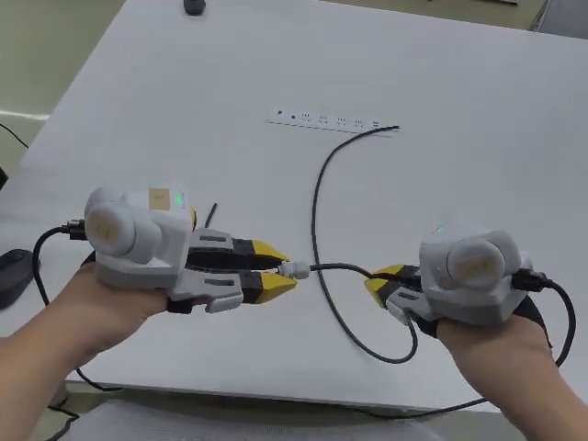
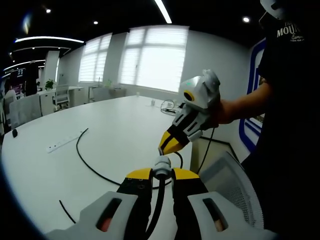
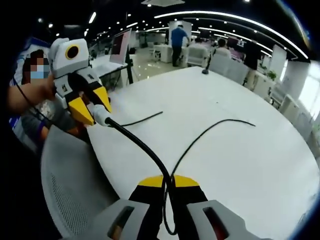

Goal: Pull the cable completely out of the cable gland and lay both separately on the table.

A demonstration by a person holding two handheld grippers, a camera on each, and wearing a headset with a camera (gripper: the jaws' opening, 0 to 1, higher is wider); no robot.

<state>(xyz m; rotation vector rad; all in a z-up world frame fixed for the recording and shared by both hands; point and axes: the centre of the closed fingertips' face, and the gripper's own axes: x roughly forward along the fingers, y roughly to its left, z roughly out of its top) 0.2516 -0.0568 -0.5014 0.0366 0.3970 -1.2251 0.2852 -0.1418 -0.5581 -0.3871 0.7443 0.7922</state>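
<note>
A white cable gland (image 1: 293, 269) sits between the yellow tips of my left gripper (image 1: 281, 267), which is shut on it (image 2: 161, 166). A black cable (image 1: 317, 193) runs through the gland, with a short tail (image 1: 210, 216) out the back. My right gripper (image 1: 375, 278) is shut on the cable (image 3: 168, 184) a short way to the right of the gland (image 3: 100, 117). Both grippers hover over the near edge of the white table (image 1: 441, 119). The cable loops under the right gripper and curves back toward the far side of the table.
A white power strip (image 1: 333, 121) lies on the table near the cable's far end. A dark object (image 1: 194, 6) sits at the far edge. A grey mesh chair (image 2: 231, 187) stands below the grippers. Several people and desks (image 3: 200, 45) are in the background.
</note>
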